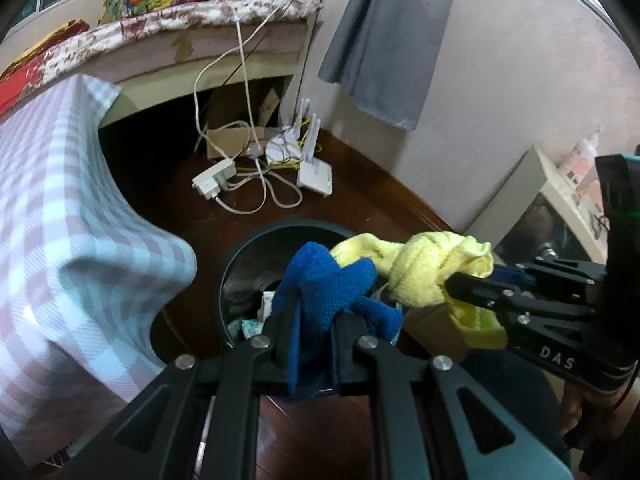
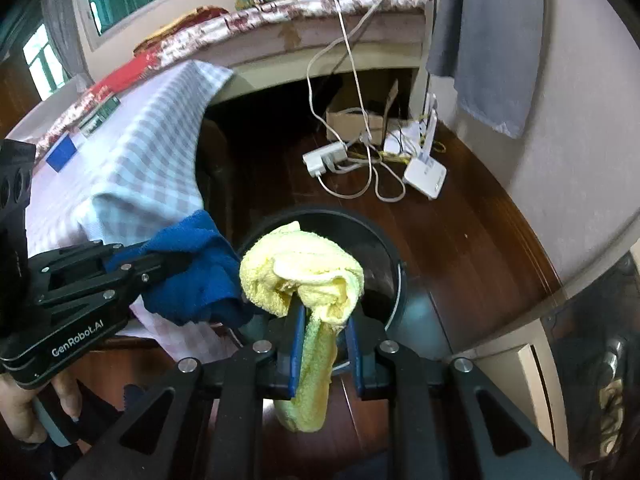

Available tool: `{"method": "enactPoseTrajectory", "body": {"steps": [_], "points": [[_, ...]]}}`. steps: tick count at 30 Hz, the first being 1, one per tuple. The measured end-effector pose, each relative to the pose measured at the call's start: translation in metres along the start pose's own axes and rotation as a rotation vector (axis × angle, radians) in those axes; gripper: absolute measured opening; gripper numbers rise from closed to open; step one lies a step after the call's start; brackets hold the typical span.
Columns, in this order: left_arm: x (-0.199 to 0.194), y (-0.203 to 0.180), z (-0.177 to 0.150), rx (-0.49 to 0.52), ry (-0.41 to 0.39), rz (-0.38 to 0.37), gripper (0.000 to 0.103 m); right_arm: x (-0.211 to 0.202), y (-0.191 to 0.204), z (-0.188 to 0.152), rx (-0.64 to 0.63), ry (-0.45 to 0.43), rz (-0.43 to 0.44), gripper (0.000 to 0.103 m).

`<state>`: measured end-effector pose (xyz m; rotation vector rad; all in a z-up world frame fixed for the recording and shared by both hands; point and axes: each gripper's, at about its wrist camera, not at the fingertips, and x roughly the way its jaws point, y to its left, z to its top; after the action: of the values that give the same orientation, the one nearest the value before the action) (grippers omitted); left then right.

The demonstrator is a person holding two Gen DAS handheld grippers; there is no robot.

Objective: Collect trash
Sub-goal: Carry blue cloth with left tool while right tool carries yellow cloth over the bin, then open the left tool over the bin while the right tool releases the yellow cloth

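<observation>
Left gripper point(image 1: 316, 332): fingers pinched on a crumpled blue terry cloth point(image 1: 332, 284), which bulges out above the tips and trails a fold below them. Right gripper point(image 2: 322, 332): fingers pinched on a wadded pale-yellow terry cloth point(image 2: 300, 268); its bulk sits above the tips and a long tail hangs down between the fingers. Neither pair is fully pressed together; the fabric fills each gap.

Position: both cloths are held in the air, side by side and just touching or nearly so, directly over the mouth of the round dark plastic waste bin point(image 1: 236, 264) standing on the dark wooden floor point(image 2: 460, 240). Some pale scraps already lie in the bin.

Handling, as judged: both cloths are soft, light and limp, not fragile, with grippy pile. A pinch on a bunched fold holds well. Loose tails will flop and may snag on the fingers or the bin rim when let go.

Surroundings: a worktop draped in a pink-and-white checked cloth point(image 2: 140, 152) stands beside the bin; white cables and a power strip point(image 1: 212, 184) lie on the floor beyond.
</observation>
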<state>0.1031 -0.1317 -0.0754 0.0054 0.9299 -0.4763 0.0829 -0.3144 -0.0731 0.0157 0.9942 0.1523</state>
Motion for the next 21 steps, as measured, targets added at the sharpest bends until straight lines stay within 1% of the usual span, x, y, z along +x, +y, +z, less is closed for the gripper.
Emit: {"method": "enactPoseTrajectory", "body": {"steps": [4, 10, 15, 18, 20, 21], "points": [[0.015, 0.0, -0.005, 0.008, 0.022, 0.037, 0.013, 0.015, -0.006, -0.004, 0.008, 0.033, -0.001, 0.021], [0.033, 0.009, -0.009, -0.036, 0.054, 0.037, 0.013, 0.04, -0.007, -0.004, 0.001, 0.082, 0.015, 0.021], [0.047, 0.014, -0.011, -0.04, 0.086, 0.056, 0.013, 0.063, -0.004, 0.0, -0.018, 0.114, 0.026, 0.021], [0.053, 0.019, -0.015, -0.05, 0.099, 0.052, 0.014, 0.075, 0.0, 0.002, -0.033, 0.132, 0.025, 0.021], [0.058, 0.023, -0.017, -0.067, 0.098, 0.043, 0.017, 0.087, 0.003, 0.0, -0.042, 0.152, 0.038, 0.022], [0.061, 0.025, -0.019, -0.075, 0.096, 0.048, 0.025, 0.093, 0.003, -0.003, -0.05, 0.166, 0.043, 0.025]]}}
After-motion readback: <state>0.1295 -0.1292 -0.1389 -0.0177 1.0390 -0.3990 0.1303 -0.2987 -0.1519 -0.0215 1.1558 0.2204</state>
